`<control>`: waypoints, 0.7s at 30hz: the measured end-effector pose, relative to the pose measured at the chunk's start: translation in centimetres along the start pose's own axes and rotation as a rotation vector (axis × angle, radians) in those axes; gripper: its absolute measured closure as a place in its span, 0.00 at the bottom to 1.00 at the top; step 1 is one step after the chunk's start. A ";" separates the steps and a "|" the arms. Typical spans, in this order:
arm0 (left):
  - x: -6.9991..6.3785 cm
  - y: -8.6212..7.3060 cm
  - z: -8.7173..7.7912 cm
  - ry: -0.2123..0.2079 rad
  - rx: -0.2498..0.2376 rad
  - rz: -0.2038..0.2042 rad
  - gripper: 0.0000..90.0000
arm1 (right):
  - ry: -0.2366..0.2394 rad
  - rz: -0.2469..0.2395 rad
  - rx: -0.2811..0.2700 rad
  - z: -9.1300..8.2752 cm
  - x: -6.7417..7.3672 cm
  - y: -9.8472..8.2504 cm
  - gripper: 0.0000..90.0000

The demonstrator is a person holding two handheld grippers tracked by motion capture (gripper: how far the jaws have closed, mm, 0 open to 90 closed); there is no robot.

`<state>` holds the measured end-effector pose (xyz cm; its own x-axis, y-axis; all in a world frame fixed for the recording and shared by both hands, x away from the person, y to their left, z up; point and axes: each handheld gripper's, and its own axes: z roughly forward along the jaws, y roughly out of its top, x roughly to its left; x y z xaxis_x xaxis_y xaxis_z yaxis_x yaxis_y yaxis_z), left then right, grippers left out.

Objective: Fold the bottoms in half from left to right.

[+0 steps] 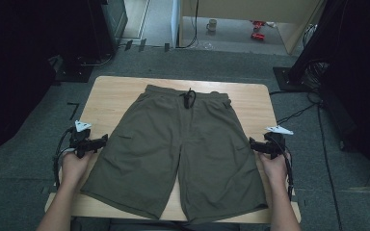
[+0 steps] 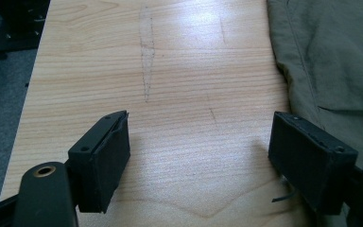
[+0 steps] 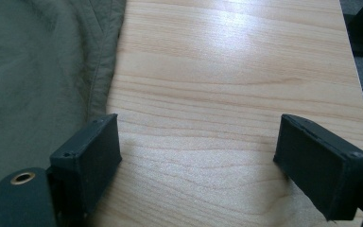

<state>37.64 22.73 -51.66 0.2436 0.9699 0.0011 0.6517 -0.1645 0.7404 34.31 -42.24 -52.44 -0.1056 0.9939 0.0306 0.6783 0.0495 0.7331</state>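
A pair of olive-green shorts [image 1: 183,144] lies flat on the wooden table [image 1: 115,91], waistband at the far side and both legs toward the person. A black drawstring [image 1: 189,98] sits at the waist. My left gripper [image 1: 99,142] hovers beside the left leg's outer edge, open, with nothing between its jaws. In the left gripper view the gripper [image 2: 201,120] is over bare table [image 2: 170,71], the shorts [image 2: 335,56] just to its right. My right gripper [image 1: 255,144] stands open beside the right leg's outer edge. In the right gripper view the gripper [image 3: 197,124] is above bare wood [image 3: 227,71], the shorts [image 3: 38,71] at its left jaw.
Grey carpet surrounds the table. Black equipment stands at both sides, and cables [image 1: 298,113] trail over the floor at the right. Far back on the floor are a mug [image 1: 212,25] and red objects [image 1: 257,29]. Bare wood strips flank the shorts.
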 end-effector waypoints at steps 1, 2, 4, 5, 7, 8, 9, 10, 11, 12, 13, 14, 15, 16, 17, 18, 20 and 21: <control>0.0 0.0 0.0 0.000 0.000 0.000 0.24 | 0.000 0.000 0.000 0.0 0.0 0.0 0.17; 0.0 0.0 0.0 0.004 0.000 -0.003 0.24 | 0.005 -0.004 -0.002 0.0 0.0 0.0 0.19; -0.1 0.0 0.0 0.005 0.000 -0.005 0.24 | 0.028 -0.023 -0.014 -0.1 0.1 -0.1 0.26; -0.1 0.0 0.0 0.005 0.000 -0.005 0.24 | 0.028 -0.023 -0.014 -0.1 0.1 -0.1 0.26; -0.1 0.0 0.0 0.005 0.001 -0.004 0.24 | 0.029 -0.023 -0.014 -0.1 0.1 -0.1 0.26; -0.1 0.0 0.0 0.006 0.001 -0.004 0.24 | 0.029 -0.023 -0.014 -0.1 0.1 -0.1 0.26; -0.1 0.0 0.0 0.005 0.000 -0.004 0.24 | 0.029 -0.023 -0.014 -0.1 0.1 -0.1 0.26; -0.1 0.0 0.0 0.004 0.000 -0.003 0.24 | 0.028 -0.021 -0.014 -0.1 0.1 -0.1 0.26; -0.1 0.0 0.0 0.001 0.000 -0.002 0.24 | 0.028 -0.021 -0.014 -0.1 0.1 -0.1 0.26; -0.1 0.0 -0.1 -0.011 -0.002 0.004 0.26 | 0.032 -0.025 -0.015 -0.1 0.1 0.0 0.28; -0.1 0.0 -0.1 -0.011 -0.002 0.004 0.29 | 0.032 -0.025 -0.015 -0.1 0.1 0.0 0.28; -0.1 0.1 -0.1 -0.016 0.005 -0.001 0.30 | 0.038 -0.030 -0.017 -0.1 0.1 0.0 0.30; -0.1 0.3 -0.2 -0.033 0.018 -0.008 0.30 | 0.038 -0.030 -0.017 -0.1 0.1 0.0 0.30; 0.0 0.5 -0.4 -0.052 0.035 -0.025 0.30 | 0.041 -0.034 -0.015 -0.2 0.2 0.0 0.31; 0.1 0.6 -0.6 -0.088 0.045 -0.033 0.31 | 0.044 -0.035 -0.001 -0.3 0.2 0.1 0.33; 0.1 0.7 -0.8 -0.094 0.054 -0.030 0.33 | 0.047 -0.032 0.021 -0.3 0.2 0.4 0.34; 0.2 0.9 -1.3 -0.097 0.049 -0.006 0.31 | 0.059 -0.031 0.049 -0.4 0.2 0.7 0.35; 0.3 1.0 -1.6 -0.104 0.048 -0.006 0.29 | 0.078 -0.015 0.063 -0.5 0.0 1.1 0.36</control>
<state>37.19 23.15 -49.89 0.3118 0.9472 -0.0748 0.6860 -0.1700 0.7075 34.68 -42.20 -51.35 -0.1713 0.9824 0.0745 0.7200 0.0732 0.6901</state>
